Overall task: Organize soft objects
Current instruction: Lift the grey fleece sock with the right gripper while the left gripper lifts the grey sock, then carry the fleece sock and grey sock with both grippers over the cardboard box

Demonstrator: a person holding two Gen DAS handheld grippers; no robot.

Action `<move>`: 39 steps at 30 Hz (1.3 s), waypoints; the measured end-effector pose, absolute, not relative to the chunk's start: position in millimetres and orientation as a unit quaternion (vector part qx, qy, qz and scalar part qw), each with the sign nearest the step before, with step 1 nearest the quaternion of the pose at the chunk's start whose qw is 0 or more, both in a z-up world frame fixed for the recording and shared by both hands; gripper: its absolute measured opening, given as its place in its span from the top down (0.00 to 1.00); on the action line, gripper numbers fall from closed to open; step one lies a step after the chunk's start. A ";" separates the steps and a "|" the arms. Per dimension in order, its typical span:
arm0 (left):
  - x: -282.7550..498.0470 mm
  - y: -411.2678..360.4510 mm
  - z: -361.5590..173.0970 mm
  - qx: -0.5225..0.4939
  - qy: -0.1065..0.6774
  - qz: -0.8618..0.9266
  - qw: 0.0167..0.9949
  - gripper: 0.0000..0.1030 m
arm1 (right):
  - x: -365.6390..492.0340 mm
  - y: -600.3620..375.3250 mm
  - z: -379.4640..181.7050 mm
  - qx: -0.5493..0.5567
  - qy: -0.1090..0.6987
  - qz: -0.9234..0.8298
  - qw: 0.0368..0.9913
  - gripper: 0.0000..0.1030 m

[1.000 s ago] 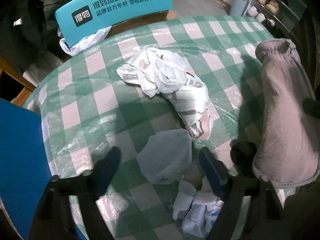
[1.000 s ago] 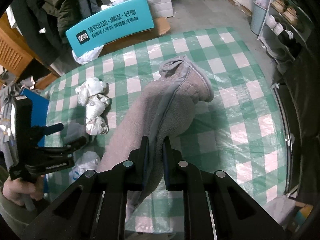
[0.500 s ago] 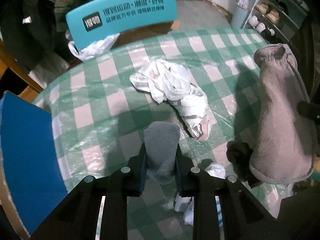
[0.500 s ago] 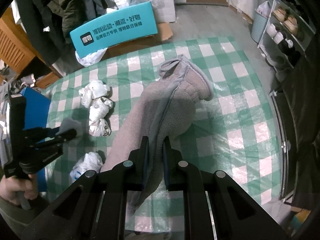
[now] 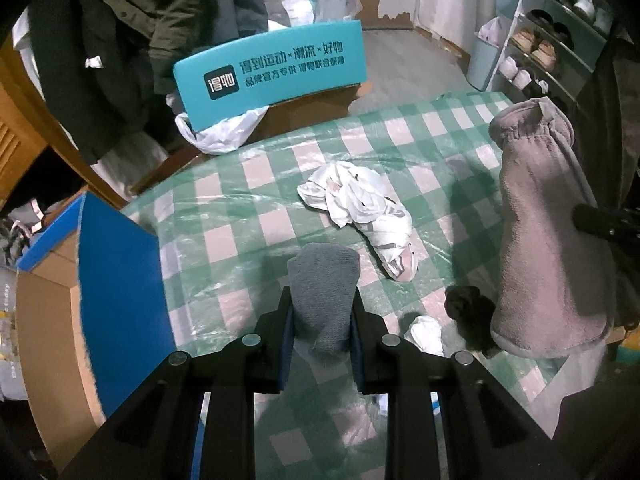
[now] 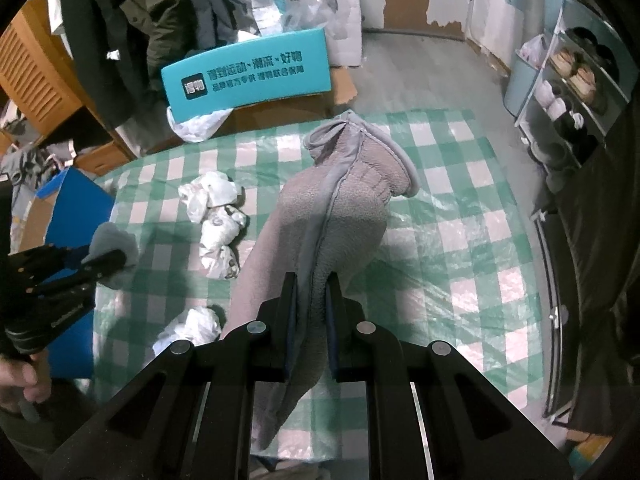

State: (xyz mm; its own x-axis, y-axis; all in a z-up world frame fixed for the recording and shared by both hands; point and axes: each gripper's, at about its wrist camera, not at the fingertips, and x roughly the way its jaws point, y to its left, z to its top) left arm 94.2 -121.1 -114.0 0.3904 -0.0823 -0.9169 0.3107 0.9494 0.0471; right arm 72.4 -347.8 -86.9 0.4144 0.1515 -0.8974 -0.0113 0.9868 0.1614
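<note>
Pinching a grey sock (image 5: 324, 296) in my left tool (image 5: 320, 320), I lift it off the tabletop (image 5: 248, 216) toward the blue box (image 5: 120, 292) beside me. My right tool (image 6: 312, 316) clamps the fleece (image 6: 340, 216), keeping it clear.

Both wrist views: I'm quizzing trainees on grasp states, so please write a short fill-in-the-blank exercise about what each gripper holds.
1. The left gripper is shut on a small ____ sock.
2. The right gripper pinches a fleece garment of ____ colour.
3. The tablecloth is checked white and ____.
4. Left of the table stands an open cardboard box with ____ flaps.

Missing words: grey; beige; green; blue
</note>
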 end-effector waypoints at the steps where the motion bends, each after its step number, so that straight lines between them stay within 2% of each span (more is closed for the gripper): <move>1: 92.1 -121.0 -111.6 0.105 0.538 -0.118 0.828 0.77 | 71.8 -346.6 -85.4 0.063 0.538 0.049 0.839 0.89; 39: 39.0 -58.0 -43.4 0.082 0.486 -0.081 0.866 0.77 | 47.8 -264.4 -9.0 0.002 0.467 0.122 0.876 0.89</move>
